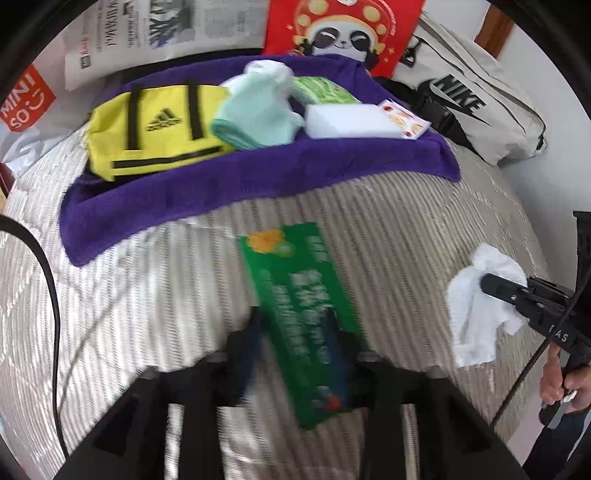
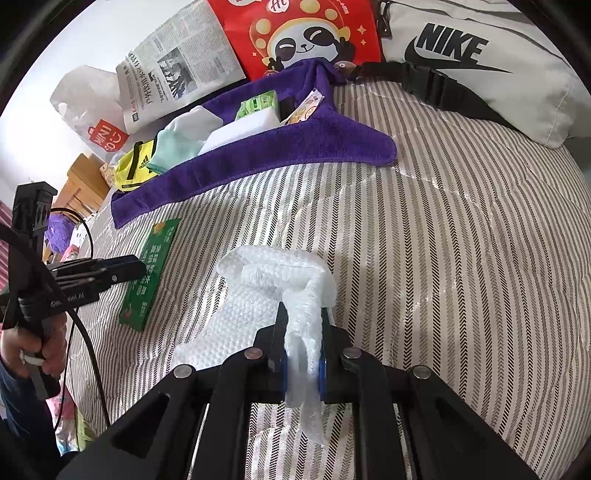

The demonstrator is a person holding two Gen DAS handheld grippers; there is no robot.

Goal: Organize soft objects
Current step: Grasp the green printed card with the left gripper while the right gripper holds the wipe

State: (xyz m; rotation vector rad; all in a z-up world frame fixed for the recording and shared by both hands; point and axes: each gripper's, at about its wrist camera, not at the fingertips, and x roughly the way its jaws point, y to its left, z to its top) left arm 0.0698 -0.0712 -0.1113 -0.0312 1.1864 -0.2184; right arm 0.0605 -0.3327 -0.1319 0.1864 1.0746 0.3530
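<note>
My right gripper point(image 2: 301, 332) is shut on a white cloth point(image 2: 273, 280); part of it still lies on the striped bed, and it also shows in the left wrist view point(image 1: 476, 299). My left gripper point(image 1: 299, 332) straddles a flat green packet point(image 1: 295, 295) lying on the bed, jaws close around its near end; whether they clamp it is blurred. The green packet point(image 2: 153, 269) lies by the left gripper's fingers point(image 2: 122, 271) in the right wrist view. A purple towel point(image 1: 258, 173) farther back carries a yellow bag point(image 1: 155, 129), a mint cloth point(image 1: 258, 110), a white sponge point(image 1: 347, 122) and a green pack point(image 1: 325, 90).
A white Nike bag point(image 1: 476, 107) lies at the back right, with a black strap and buckle point(image 2: 428, 83). A red panda bag point(image 1: 343, 29), a newspaper point(image 1: 147, 37) and a Miniso bag point(image 1: 26, 107) stand along the back. A black cable point(image 1: 48, 266) runs at the left.
</note>
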